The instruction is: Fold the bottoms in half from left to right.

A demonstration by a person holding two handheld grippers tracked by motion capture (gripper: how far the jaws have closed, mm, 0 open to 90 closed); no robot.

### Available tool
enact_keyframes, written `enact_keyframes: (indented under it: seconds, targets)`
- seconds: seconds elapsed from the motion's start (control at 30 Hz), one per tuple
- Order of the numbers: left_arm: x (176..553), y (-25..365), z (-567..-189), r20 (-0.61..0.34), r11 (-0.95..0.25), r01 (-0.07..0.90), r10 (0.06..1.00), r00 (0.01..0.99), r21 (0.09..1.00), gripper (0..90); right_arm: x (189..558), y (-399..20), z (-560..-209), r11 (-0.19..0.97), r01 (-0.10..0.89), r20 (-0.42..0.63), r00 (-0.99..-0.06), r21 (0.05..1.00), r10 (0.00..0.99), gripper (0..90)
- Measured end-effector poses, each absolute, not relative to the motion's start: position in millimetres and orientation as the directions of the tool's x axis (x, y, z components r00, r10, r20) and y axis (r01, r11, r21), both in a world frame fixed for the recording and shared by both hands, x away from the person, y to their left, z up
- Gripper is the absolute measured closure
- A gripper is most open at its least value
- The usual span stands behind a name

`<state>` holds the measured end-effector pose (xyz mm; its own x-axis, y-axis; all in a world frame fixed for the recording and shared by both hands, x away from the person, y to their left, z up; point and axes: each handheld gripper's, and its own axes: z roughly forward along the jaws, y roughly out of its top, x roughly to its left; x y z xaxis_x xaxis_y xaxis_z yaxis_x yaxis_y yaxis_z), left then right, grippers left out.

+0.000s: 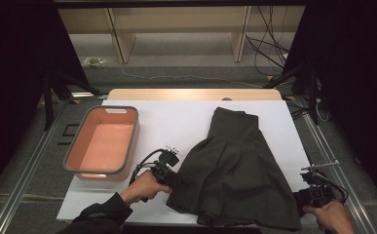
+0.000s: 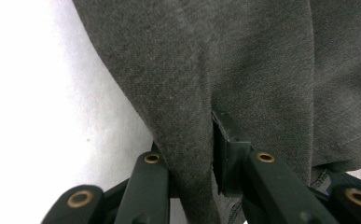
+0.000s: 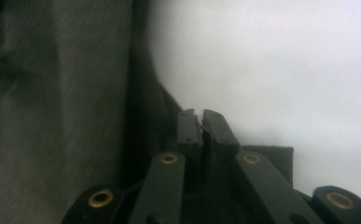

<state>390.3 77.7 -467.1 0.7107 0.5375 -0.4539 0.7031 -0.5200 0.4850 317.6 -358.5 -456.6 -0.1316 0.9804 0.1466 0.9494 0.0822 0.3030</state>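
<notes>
A dark grey pleated skirt [image 1: 235, 161] lies spread on the white table [image 1: 176, 117], waistband at the far end and hem toward me. My left gripper [image 1: 176, 181] is at the skirt's left edge, near the hem. In the left gripper view its jaws [image 2: 192, 140] are shut on a fold of the skirt [image 2: 243, 60]. My right gripper [image 1: 300, 197] sits at the hem's right corner. In the right gripper view its jaws [image 3: 199, 114] are pressed together, with skirt cloth [image 3: 52, 93] showing on both sides of them, so they pinch the hem's edge.
A salmon bin with a grey rim [image 1: 137, 131] stands empty on the table's left side, close to my left hand. Beyond the table are wooden shelf legs [image 1: 120, 44] and loose cables [image 1: 269, 44] on the floor. Metal rails [image 1: 25, 170] flank the table.
</notes>
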Motion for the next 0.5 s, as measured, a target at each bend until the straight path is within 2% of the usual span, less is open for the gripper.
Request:
enact_keyframes:
  seconds: [0.23, 0.33, 0.5]
  targets:
    - [389, 76, -468, -0.455, -0.527, 0.698, 0.530, 0.715, 0.485, 76.6, 302, -355, -455, 0.095, 0.950, 0.152, -0.145, 0.298, 0.978, 87.3]
    - [387, 75, -469, -0.454, -0.532, 0.696, 0.528, 0.717, 0.482, 77.0, 301, -358, -455, 0.082, 0.952, 0.097, -0.116, 0.296, 0.988, 83.5]
    - [386, 74, -470, -0.458, -0.538, 0.696, 0.524, 0.718, 0.475, 77.8, 299, -358, -454, 0.104, 0.953, 0.086, -0.133, 0.285, 0.987, 87.0]
